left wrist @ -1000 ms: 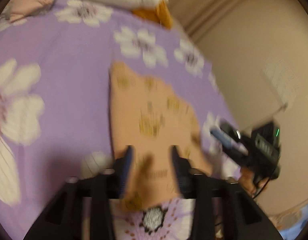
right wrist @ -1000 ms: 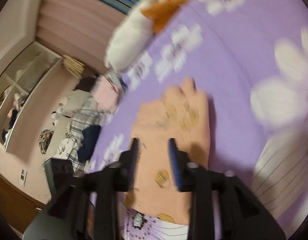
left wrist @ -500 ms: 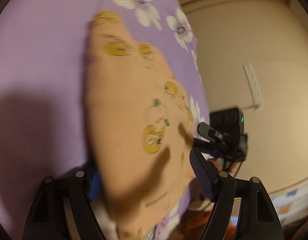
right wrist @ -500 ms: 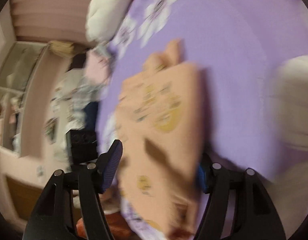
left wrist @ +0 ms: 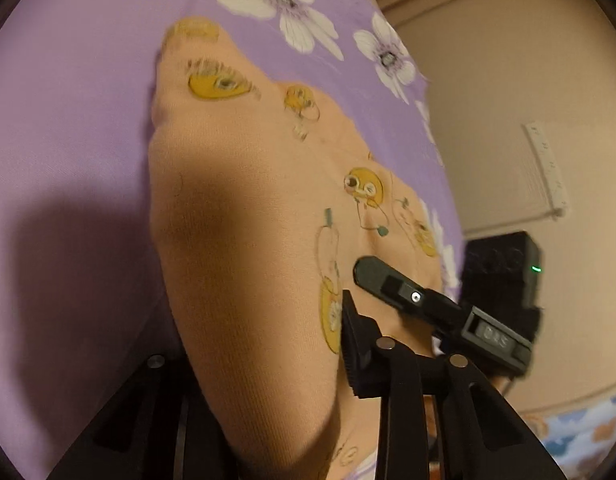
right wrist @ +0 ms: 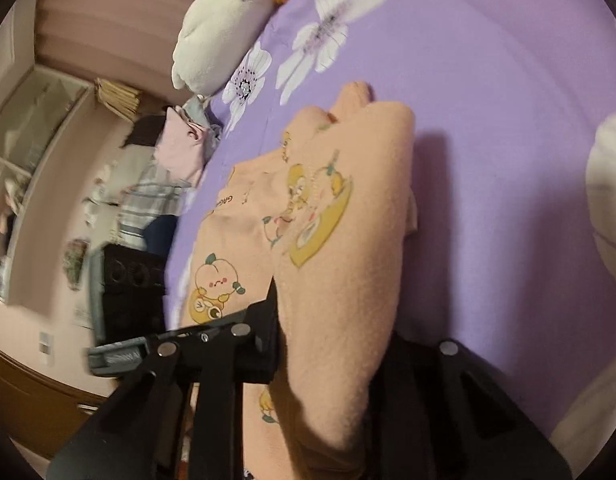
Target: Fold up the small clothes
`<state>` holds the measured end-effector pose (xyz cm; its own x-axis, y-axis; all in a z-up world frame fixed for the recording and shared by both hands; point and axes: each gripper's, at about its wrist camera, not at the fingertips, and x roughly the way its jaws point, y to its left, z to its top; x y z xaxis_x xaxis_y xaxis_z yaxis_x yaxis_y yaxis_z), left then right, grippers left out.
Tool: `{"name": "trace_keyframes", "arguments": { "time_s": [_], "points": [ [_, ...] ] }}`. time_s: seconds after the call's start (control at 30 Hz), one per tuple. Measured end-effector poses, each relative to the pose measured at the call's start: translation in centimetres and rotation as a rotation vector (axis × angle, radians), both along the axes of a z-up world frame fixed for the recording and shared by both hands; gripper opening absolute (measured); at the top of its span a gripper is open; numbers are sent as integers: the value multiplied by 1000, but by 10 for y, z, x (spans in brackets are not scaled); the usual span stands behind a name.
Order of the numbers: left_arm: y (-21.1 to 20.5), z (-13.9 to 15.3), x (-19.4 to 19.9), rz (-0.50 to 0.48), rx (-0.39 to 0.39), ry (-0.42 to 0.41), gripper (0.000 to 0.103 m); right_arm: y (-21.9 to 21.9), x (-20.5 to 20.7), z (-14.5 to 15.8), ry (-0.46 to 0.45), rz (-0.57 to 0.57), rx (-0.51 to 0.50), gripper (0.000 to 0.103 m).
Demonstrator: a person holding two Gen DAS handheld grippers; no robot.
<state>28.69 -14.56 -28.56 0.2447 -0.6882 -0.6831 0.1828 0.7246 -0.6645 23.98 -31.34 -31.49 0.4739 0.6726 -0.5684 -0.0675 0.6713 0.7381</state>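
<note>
The peach knit garment with yellow cartoon prints [left wrist: 243, 208] lies on the purple floral bedsheet [left wrist: 67, 128], its long axis running from both tongs toward twelve o'clock. The left gripper [left wrist: 263, 364] and right gripper [right wrist: 332, 344] have just been closing, and each now pinches a bunched near corner of the cloth; both hands are equally near it.

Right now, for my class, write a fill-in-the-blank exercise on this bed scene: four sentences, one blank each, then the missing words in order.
1. The peach garment lies on a bedsheet whose colour is ____.
2. The sheet is printed with white ____.
3. Both tools, the left tool and the right tool, are closed on the same ____.
4. The cartoon prints on the garment are mostly ____ in colour.

Missing words: purple; flowers; garment; yellow
</note>
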Motion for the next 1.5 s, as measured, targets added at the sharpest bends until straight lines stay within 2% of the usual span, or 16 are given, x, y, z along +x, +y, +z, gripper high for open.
{"name": "trace_keyframes", "arguments": {
  "time_s": [0.07,0.1,0.13,0.2,0.3,0.4,0.67,0.8,1.0,1.27,1.5],
  "points": [
    [-11,35,-18,-12,133,-169,26,-1,-3,17,-34,-11,6,20],
    [-13,58,-29,-18,174,-253,26,-2,-6,30,-65,-3,15,20],
    [-11,83,-40,-25,179,-329,26,0,-11,54,-125,6,15,20],
    [2,129,-56,-42,140,-429,26,0,-22,94,-226,4,8,20],
    [11,184,-74,-51,120,-515,26,5,-41,155,-371,-9,21,20],
    [11,206,-90,-33,135,-581,26,16,-60,187,-470,-16,-9,20],
    [33,212,-120,5,179,-627,26,50,-78,203,-514,16,-7,20],
    [29,218,-118,18,177,-656,26,58,-95,212,-535,29,-33,20],
    [36,223,-121,17,136,-632,26,62,-106,221,-547,29,-81,21],
    [32,225,-126,16,186,-637,26,64,-106,220,-523,31,-59,22],
    [33,226,-129,20,191,-639,26,67,-107,221,-530,31,-74,23]
  ]
}}
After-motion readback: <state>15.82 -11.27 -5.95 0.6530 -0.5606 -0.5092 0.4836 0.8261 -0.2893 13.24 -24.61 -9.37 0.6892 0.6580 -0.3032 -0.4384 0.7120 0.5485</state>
